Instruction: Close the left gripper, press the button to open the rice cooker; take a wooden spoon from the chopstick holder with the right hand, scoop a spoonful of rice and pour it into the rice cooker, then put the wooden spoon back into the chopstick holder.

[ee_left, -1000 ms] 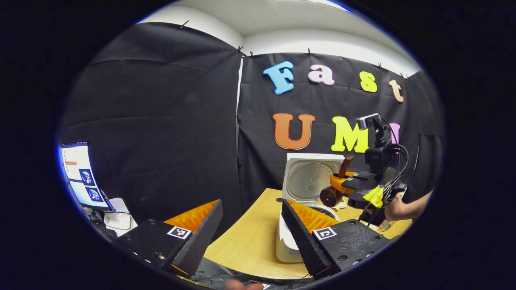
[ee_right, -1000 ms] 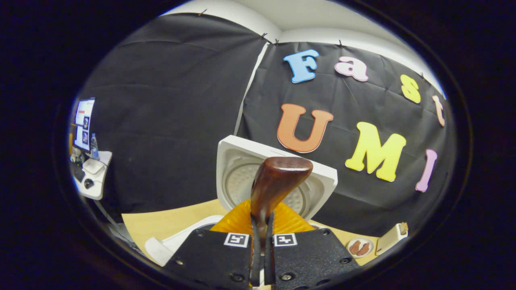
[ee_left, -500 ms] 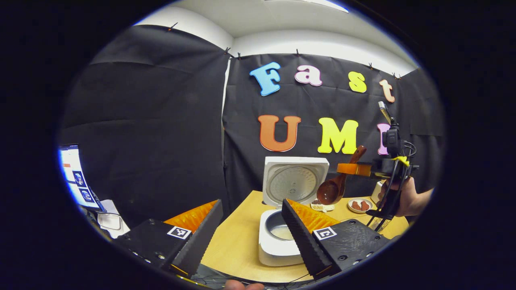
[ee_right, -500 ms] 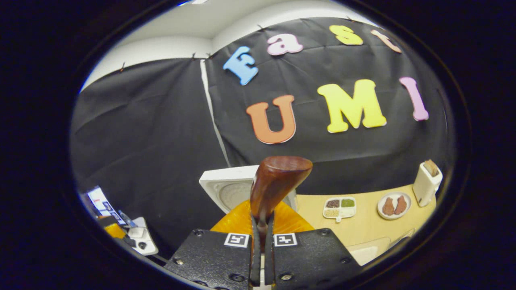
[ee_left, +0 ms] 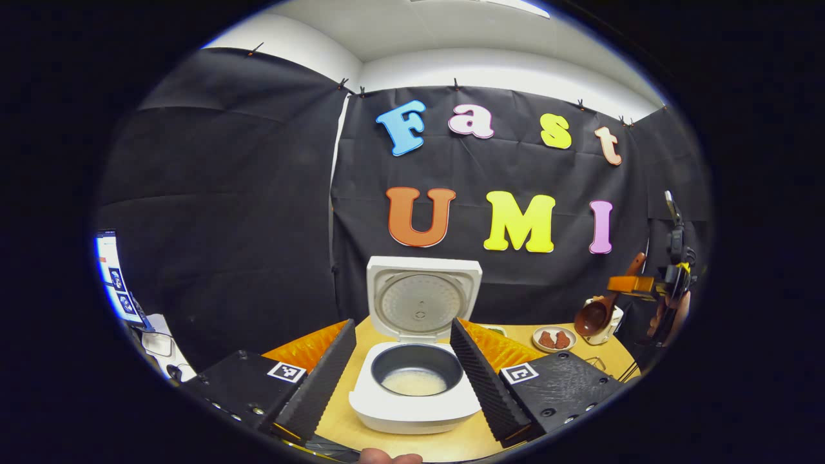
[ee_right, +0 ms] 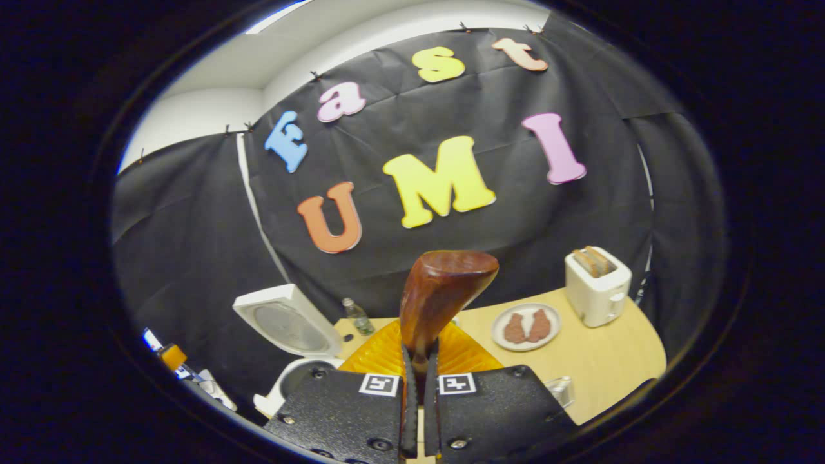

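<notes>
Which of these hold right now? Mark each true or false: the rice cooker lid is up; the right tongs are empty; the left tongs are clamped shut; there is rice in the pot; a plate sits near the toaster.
1. The rice cooker lid is up. True.
2. The right tongs are empty. False: they are shut on the wooden spoon.
3. The left tongs are clamped shut. False: their fingers stand wide apart, with the cooker seen between them.
4. There is rice in the pot. True: a pale layer lies on its bottom.
5. A plate sits near the toaster. True: both stand on the table.
</notes>
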`<state>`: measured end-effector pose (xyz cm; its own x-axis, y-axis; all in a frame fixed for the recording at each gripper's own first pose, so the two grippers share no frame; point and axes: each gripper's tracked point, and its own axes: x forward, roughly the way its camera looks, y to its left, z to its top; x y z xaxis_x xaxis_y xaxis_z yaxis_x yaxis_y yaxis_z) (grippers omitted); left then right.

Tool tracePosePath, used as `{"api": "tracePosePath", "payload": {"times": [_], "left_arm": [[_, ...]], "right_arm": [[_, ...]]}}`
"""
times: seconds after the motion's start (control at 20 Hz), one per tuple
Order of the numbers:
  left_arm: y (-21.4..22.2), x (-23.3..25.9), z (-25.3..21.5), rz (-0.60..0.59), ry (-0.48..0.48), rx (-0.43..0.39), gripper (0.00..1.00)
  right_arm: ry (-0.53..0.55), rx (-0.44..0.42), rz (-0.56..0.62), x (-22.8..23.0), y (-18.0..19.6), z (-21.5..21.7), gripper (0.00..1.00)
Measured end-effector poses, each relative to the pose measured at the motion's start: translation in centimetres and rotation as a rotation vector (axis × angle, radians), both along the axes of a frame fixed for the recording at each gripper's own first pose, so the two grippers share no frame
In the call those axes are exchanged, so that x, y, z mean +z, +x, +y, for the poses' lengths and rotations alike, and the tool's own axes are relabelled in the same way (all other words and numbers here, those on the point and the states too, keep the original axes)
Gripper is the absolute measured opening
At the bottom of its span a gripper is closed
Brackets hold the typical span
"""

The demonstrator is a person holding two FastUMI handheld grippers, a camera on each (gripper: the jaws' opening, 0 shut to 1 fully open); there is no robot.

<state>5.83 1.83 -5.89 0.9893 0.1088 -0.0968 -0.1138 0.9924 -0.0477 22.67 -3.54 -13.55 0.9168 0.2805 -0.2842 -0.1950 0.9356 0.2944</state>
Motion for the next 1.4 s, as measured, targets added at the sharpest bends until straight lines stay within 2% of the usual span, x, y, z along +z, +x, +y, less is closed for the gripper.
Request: {"api": "tracePosePath", "payload": {"times": [0.2,0.35,0.55,0.75,1.1,1.2,1.3,1.4], "left_arm": [[1.0,0.1,-2.8,0.005,0.005,0.008,0.94],[1.3,0.0,-4.7,0.025,-0.002,0.014,0.95],[1.3,0.4,-6.1,0.057,0.032,0.015,0.95],[0.6,0.8,-5.7,0.068,0.019,0.044,0.95],[0.4,0.9,-4.7,0.095,0.014,0.069,0.95],[0.8,1.2,-4.9,0.088,0.014,0.06,0.95],[1.3,1.4,-5.1,0.081,0.015,0.046,0.95],[1.8,1.5,-5.9,0.081,0.011,0.018,0.95]], "right_arm": [[-0.054,-0.113,0.092,-6.8,1.1,-9.0,0.09],[-0.041,-0.146,0.17,-12.0,1.7,-11.4,0.09],[-0.026,-0.156,0.24,-17.1,2.8,-11.7,0.09],[-0.044,-0.156,0.275,-20.9,3.2,-11.6,0.1],[-0.054,-0.149,0.276,-23.5,3.2,-10.7,0.14],[-0.04,-0.151,0.287,-23.7,3.1,-10.8,0.18],[-0.037,-0.149,0.248,-22.5,3.1,-10.7,0.23],[-0.063,-0.174,0.22,-21.4,3.2,-11.6,0.48]]}}
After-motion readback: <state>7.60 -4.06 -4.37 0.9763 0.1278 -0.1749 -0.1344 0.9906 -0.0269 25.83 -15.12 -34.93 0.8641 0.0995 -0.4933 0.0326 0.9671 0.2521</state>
